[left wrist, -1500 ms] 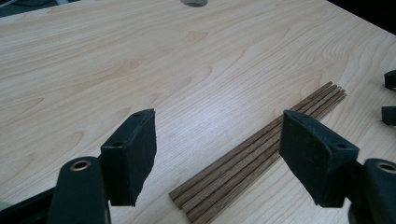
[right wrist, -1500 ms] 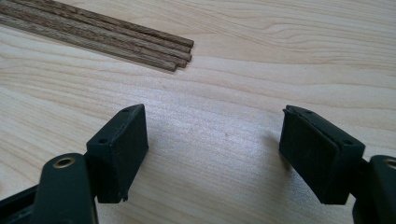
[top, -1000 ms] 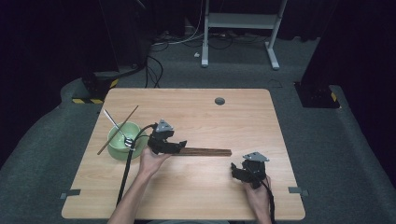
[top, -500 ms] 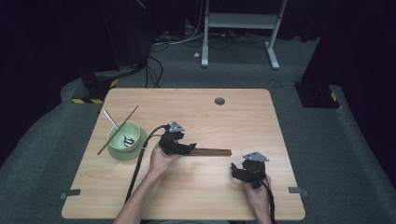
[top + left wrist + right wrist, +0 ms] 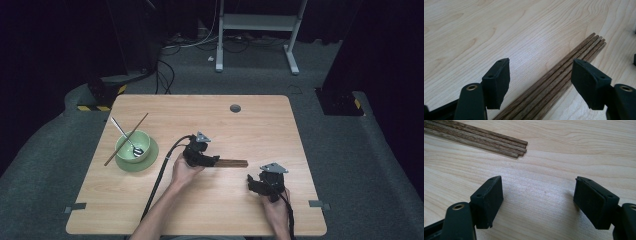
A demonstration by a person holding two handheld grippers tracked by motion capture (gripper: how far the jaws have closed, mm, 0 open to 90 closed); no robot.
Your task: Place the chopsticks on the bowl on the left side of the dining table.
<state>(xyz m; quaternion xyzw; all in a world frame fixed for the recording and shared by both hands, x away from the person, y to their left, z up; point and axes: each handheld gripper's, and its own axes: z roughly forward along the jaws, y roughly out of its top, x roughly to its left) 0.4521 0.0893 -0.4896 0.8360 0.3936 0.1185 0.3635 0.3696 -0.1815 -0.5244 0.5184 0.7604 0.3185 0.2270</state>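
A bundle of several dark wooden chopsticks (image 5: 234, 163) lies flat near the table's middle. My left gripper (image 5: 209, 160) is low over its left end, and its jaws have just been closing a little. In the left gripper view the chopsticks (image 5: 559, 75) run between the two black pads (image 5: 497, 80) without either pad touching them, so the left gripper (image 5: 540, 77) is open. My right gripper (image 5: 252, 184) rests to the right and nearer the front edge, open with bare table between its fingers. The right gripper view has the chopstick tips (image 5: 499, 143) ahead and to the left of the right gripper (image 5: 540, 195).
A green bowl (image 5: 126, 148) on a green saucer stands at the table's left, with a metal spoon (image 5: 125, 136) in it and one chopstick (image 5: 141, 123) laid across its rim. A round grommet hole (image 5: 235, 108) sits at the back. The left gripper's cable (image 5: 159, 180) trails to the front edge.
My left gripper has moved right, away from the bowl, and come down over the left end of the chopstick bundle. The right gripper has stayed where it was.
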